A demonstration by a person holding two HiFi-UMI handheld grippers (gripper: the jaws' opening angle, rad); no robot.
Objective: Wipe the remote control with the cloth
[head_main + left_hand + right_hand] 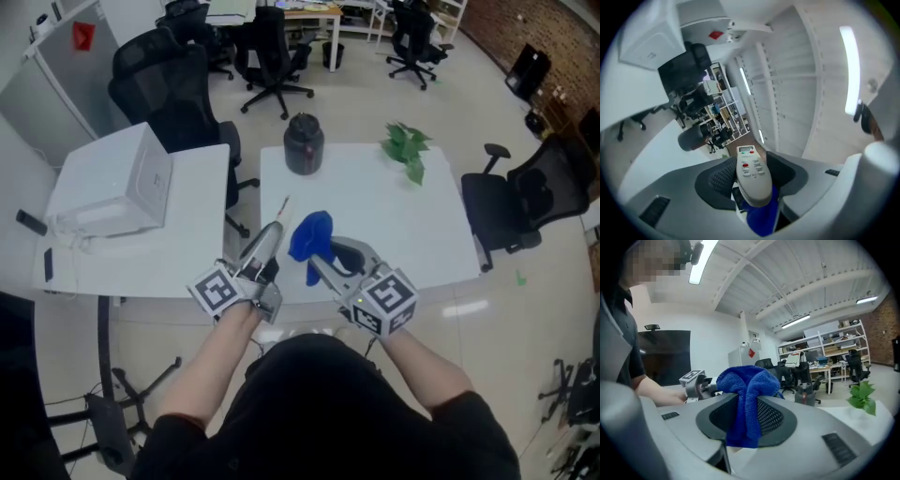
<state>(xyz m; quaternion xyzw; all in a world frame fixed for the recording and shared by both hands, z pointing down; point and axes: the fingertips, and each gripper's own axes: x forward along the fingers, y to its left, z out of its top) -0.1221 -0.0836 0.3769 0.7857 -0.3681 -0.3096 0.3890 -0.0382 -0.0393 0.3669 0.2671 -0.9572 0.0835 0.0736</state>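
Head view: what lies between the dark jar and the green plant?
Nothing; the head view shows only bare white table between the jar and the plant.

The head view looks steeply down on the table [403,225], shared with the right gripper view (close along its jaws).

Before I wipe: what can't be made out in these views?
- Underside of remote: left gripper view, it faces away from the camera.
- Its button labels: same view, too small.
- Face of remote in head view: only an edge-on sliver in left tongs.
- Tips of right tongs: head view, covered by cloth.
- Contact of cloth and remote: left gripper view shows blue under the remote, which hides any touch.
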